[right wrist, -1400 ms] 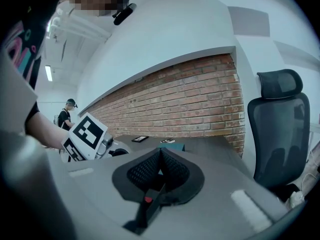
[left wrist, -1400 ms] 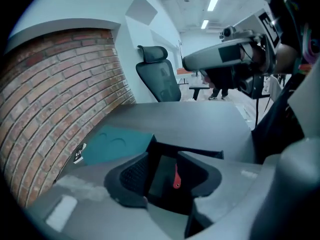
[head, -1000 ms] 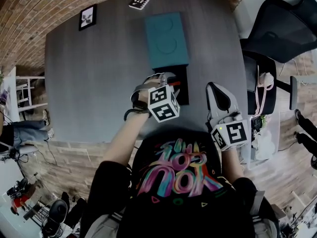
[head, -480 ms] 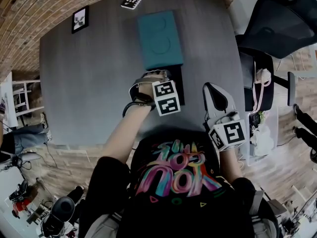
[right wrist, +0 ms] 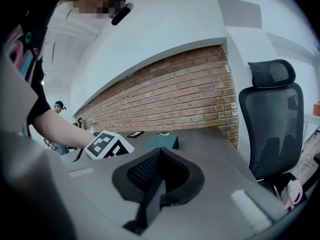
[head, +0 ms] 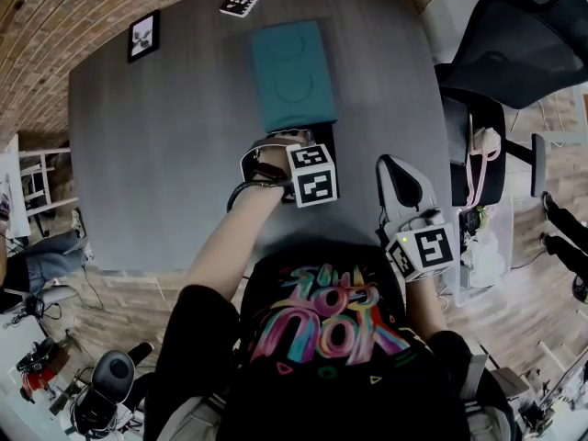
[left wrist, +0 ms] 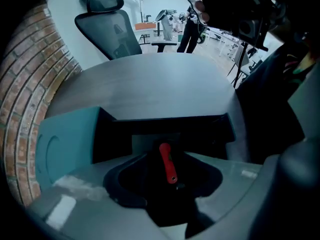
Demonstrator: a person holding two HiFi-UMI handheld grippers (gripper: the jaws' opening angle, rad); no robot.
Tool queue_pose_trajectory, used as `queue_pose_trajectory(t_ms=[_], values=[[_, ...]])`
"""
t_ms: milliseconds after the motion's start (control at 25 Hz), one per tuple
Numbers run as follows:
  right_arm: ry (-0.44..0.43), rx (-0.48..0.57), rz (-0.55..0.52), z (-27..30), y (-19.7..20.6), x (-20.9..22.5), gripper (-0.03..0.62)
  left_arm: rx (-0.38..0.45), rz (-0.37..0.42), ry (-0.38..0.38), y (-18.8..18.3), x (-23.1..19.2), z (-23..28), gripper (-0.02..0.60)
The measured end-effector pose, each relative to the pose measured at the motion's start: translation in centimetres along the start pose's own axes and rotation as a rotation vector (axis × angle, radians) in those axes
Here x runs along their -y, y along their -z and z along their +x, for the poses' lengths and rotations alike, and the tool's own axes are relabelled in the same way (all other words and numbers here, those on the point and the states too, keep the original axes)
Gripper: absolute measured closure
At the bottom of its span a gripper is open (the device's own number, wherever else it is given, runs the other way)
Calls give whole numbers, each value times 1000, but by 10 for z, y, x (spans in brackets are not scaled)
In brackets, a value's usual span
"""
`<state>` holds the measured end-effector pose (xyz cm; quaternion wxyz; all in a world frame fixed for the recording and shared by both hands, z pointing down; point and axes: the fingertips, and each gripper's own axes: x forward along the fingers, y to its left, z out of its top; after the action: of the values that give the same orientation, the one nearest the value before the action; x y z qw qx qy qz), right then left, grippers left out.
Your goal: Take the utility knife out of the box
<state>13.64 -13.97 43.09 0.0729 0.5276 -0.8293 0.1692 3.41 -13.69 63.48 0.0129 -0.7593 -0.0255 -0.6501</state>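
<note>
The box's teal lid [head: 292, 73] lies on the grey table, with the open black box [head: 328, 147] just below it. My left gripper [head: 296, 147] reaches into the black box. In the left gripper view the red utility knife [left wrist: 167, 161] sits upright between the dark pads, and the left gripper [left wrist: 167, 156] is shut on it, with the black box [left wrist: 170, 128] and teal lid [left wrist: 65, 139] behind. The knife is hidden in the head view. My right gripper [head: 398, 168] hangs by the table's near right edge, shut and holding nothing [right wrist: 159, 156].
A black office chair [head: 514, 53] stands to the right of the table. A small framed picture [head: 142, 35] and a black card [head: 241, 0] lie at the far side. The table's near edge [head: 184, 263] runs close to my body.
The left gripper has stayed at the black box and shifted only slightly. The bit of red beside it a second ago is now covered. The right gripper has held still.
</note>
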Motion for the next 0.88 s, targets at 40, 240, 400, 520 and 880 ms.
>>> queue_pose_trajectory(t_ms=[40, 240, 400, 520, 880], values=[[0, -1, 0, 0, 1, 1, 594, 2, -9, 12, 0, 1, 1, 405], [14, -4, 6, 0, 0, 8, 594, -8, -21, 29, -2, 2, 1, 405], [25, -2, 7, 0, -1, 13, 594, -5, -32, 23, -2, 2, 1, 407], [36, -3, 11, 0, -1, 15, 594, 11, -55, 13, 0, 1, -1, 423], [31, -5, 11, 3, 0, 12, 594, 37, -94, -3, 0, 7, -1, 525]])
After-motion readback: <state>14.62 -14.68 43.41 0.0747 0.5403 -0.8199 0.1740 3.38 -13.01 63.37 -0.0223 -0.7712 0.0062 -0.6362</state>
